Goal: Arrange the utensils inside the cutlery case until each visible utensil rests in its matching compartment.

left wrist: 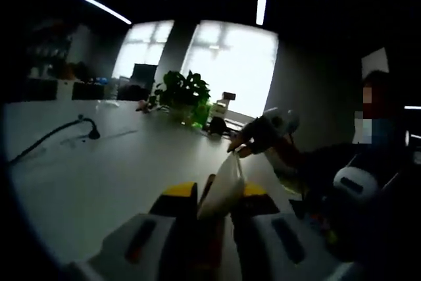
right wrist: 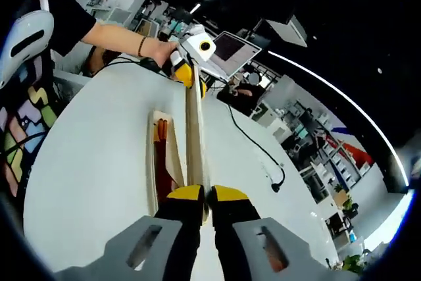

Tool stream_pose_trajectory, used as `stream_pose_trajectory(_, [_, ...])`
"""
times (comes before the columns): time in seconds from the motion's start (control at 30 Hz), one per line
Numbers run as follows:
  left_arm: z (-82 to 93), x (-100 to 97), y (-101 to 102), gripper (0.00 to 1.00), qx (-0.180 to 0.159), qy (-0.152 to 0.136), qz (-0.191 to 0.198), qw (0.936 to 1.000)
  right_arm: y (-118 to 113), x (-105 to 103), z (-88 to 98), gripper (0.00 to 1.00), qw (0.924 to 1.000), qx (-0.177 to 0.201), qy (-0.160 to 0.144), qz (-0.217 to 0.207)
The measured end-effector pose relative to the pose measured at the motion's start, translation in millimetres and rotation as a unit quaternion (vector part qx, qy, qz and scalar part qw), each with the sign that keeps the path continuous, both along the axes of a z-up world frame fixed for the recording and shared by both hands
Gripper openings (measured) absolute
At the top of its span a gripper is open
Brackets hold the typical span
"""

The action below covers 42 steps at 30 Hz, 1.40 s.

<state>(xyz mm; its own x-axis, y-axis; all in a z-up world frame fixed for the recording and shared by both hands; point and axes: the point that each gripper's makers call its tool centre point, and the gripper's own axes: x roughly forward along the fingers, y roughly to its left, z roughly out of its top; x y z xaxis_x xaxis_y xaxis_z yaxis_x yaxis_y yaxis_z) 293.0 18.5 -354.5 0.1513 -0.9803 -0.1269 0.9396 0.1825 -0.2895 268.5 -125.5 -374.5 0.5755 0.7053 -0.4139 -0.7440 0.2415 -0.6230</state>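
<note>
Yellow-tipped jaws of right gripper [right wrist: 207,195] pressed together on the near end of a thin pale wooden panel [right wrist: 193,136], standing on edge. Just beside it, touching along its long side, cutlery case [right wrist: 150,162] flat on the white table [right wrist: 92,162], reddish-brown utensil [right wrist: 161,159] lying in its long compartment. At the panel's far end, left gripper [right wrist: 189,65], gripped by a hand [right wrist: 158,51]. From the left gripper view: left gripper [left wrist: 220,192] nipped tight on the same pale panel [left wrist: 223,179], barely any gap between the tips. Black cable [right wrist: 263,153] well apart on the table.
</note>
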Motion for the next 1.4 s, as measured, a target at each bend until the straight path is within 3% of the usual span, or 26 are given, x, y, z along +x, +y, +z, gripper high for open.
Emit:
stream_pose_trajectory(0.13, [-17.1, -0.9, -2.6, 0.34, 0.049, 0.003, -0.007, 0.9988, 4.0, -4.6, 1.6, 0.02, 0.9982, -0.017, -0.057, 0.012])
stream_pose_trajectory(0.17, [-20.5, -7.1, -4.9, 0.36, 0.053, 0.01, -0.025, 0.9982, 4.4, -7.0, -2.4, 0.02, 0.9981, -0.024, -0.054, 0.014])
stream_pose_trajectory(0.27, [-27.0, -18.1, -10.2, 0.56, 0.066, 0.028, -0.047, 0.9964, 1.0, -2.0, -1.3, 0.02, 0.9961, -0.04, -0.078, 0.011])
stream_pose_trajectory(0.37, [-39.7, -20.9, -12.2, 0.74, 0.11, 0.036, -0.046, 0.9922, -0.1, -2.6, -2.3, 0.02, 0.9938, -0.049, -0.099, 0.01])
stream_pose_trajectory(0.47, [-45.0, -24.4, -15.0, 0.8, 0.132, 0.042, -0.055, 0.9888, -0.7, -2.5, 2.8, 0.02, 0.9834, -0.079, -0.163, 0.014])
stream_pose_trajectory(0.53, [-52.0, -27.2, -12.0, 0.85, 0.166, 0.04, -0.064, 0.9833, -1.2, -4.4, 0.7, 0.02, 0.9777, -0.097, -0.186, 0.013])
stream_pose_trajectory(0.73, [-74.0, -35.9, -2.6, 0.9, 0.274, 0.023, -0.083, 0.958, -4.9, -4.5, 0.5, 0.03, 0.9514, -0.146, -0.271, -0.001])
stream_pose_trajectory(0.87, [-85.9, -36.7, 4.9, 0.9, 0.344, 0.004, -0.087, 0.935, 2.1, -14.9, 1.1, 0.03, 0.9202, -0.188, -0.343, 0.009])
stream_pose_trajectory(0.97, [-92.1, -34.9, 10.8, 0.9, 0.386, -0.004, -0.088, 0.9181, 6.2, -19.4, -1.8, 0.03, 0.9042, -0.205, -0.374, 0.014])
stream_pose_trajectory(1.03, [-95.3, -33.8, 13.9, 0.89, 0.408, -0.008, -0.087, 0.9088, 7.5, -20.7, -4.2, 0.03, 0.9001, -0.211, -0.381, 0.016])
stream_pose_trajectory(1.07, [-97.1, -33.7, 15.1, 0.88, 0.418, -0.01, -0.09, 0.9038, 9.2, -22.1, -2.1, 0.03, 0.8934, -0.213, -0.395, 0.019])
stream_pose_trajectory(1.1, [-98.6, -34.0, 15.7, 0.87, 0.426, -0.012, -0.092, 0.9001, 9.2, -21.7, -2.3, 0.03, 0.8875, -0.221, -0.404, 0.02])
stream_pose_trajectory(1.17, [-100.7, -34.3, 17.2, 0.87, 0.438, -0.013, -0.095, 0.8937, 8.9, -20.9, -3.6, 0.03, 0.8829, -0.226, -0.411, 0.021])
stream_pose_trajectory(1.4, [-104.9, -31.5, 18.9, 0.81, 0.458, -0.017, -0.105, 0.8825, 6.8, -19.5, -5.5, 0.03, 0.8695, -0.237, -0.432, 0.029])
